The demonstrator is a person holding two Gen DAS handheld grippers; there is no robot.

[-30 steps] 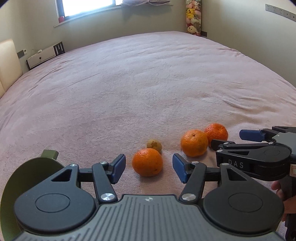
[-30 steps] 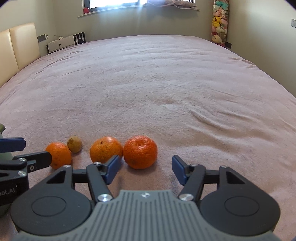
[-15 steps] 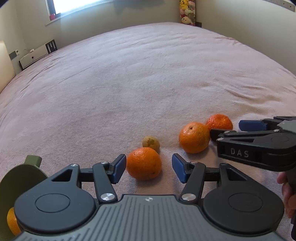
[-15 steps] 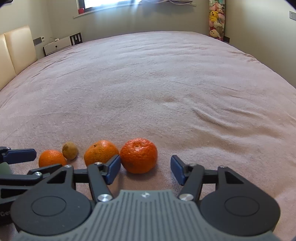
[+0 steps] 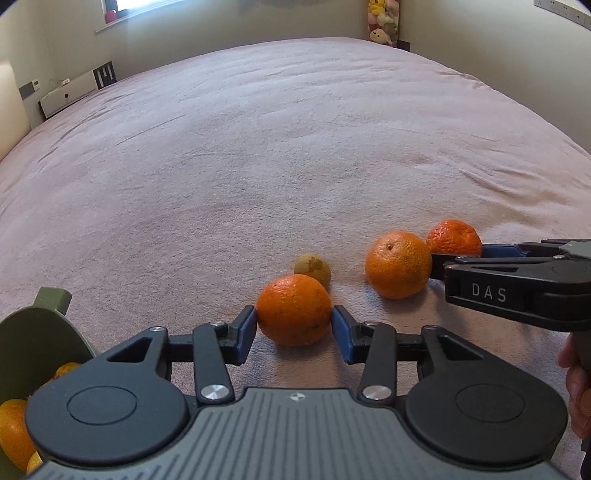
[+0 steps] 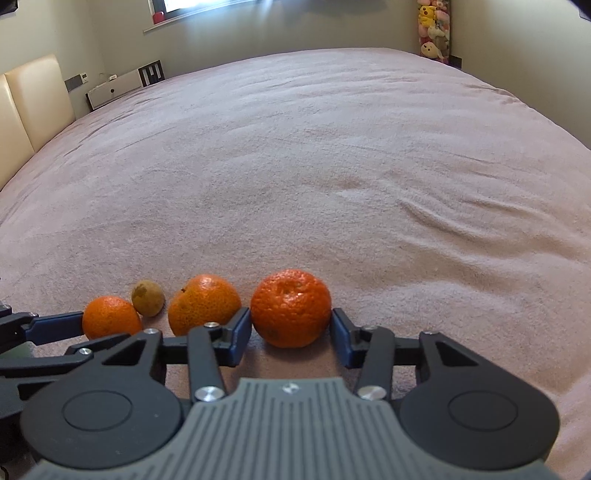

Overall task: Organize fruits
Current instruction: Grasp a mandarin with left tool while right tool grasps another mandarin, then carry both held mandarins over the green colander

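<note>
Several fruits lie in a row on the pink blanket [image 5: 295, 147]. My left gripper [image 5: 293, 326] is closing its jaws around the nearest orange [image 5: 293, 308], and both blue pads touch its sides. My right gripper [image 6: 291, 326] is closing likewise on a deep-orange mandarin [image 6: 291, 306], pads against both sides. Between the two sit a paler orange [image 6: 205, 302] and a small brownish-yellow fruit [image 6: 147, 297]. Both fruits rest on the blanket. In the left wrist view the right gripper [image 5: 461, 254] reaches in from the right toward the mandarin [image 5: 453, 236].
A green bowl [image 5: 33, 339] at the lower left holds some oranges [image 5: 13, 424]. A hand [image 5: 576, 384] shows at the right edge. Beyond are a cream headboard [image 6: 33, 103], a window wall and plush toys [image 6: 432, 29] in the far corner.
Both grippers' jaws have narrowed from wide apart until the pads meet the fruit. The left gripper has sunk closer to its orange, and more of the bowl's oranges show.
</note>
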